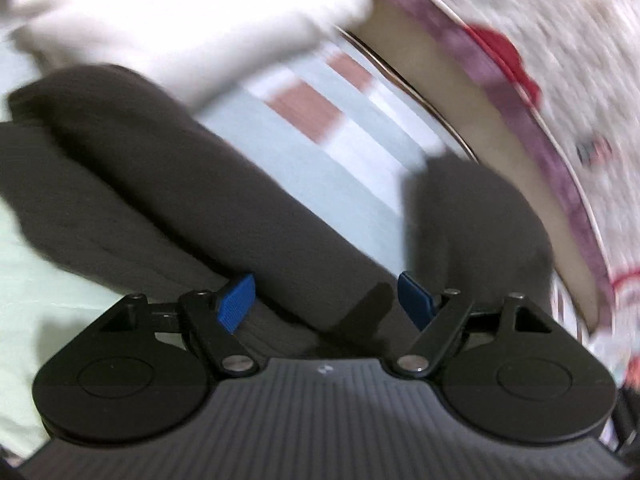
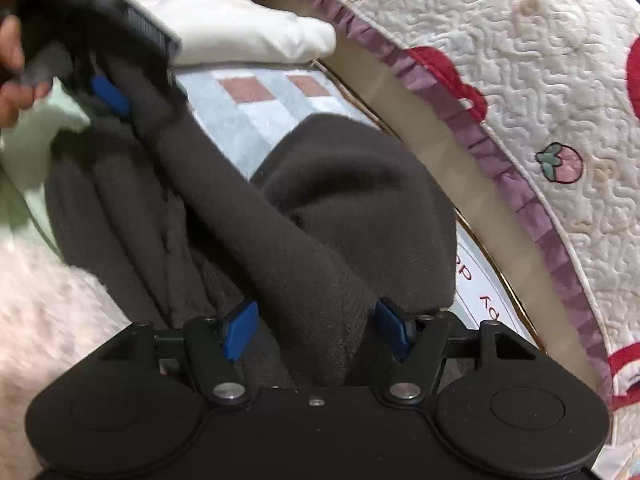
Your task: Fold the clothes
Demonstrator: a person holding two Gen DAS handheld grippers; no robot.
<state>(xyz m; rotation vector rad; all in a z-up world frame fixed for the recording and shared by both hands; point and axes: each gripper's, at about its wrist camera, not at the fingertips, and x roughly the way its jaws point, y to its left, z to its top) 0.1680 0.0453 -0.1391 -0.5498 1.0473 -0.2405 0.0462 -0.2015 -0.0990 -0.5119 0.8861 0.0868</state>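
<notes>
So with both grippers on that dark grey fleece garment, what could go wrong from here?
1. Both the left gripper and the right gripper look open around the dark grey fleece garment, so the stretched band could slip out.
2. The folded white cloth lies close by; the garment might drag it.
3. The left wrist view is motion-blurred, so the grasp is hard to verify.

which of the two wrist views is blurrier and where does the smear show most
Left wrist view: heavy motion blur, worst on the white cloth and the quilt, while the left gripper stays sharp. Right wrist view: mostly crisp, with quilt stitching and the dark grey garment readable; only the upper left corner smears. Both bend straight edges, fisheye style.
</notes>
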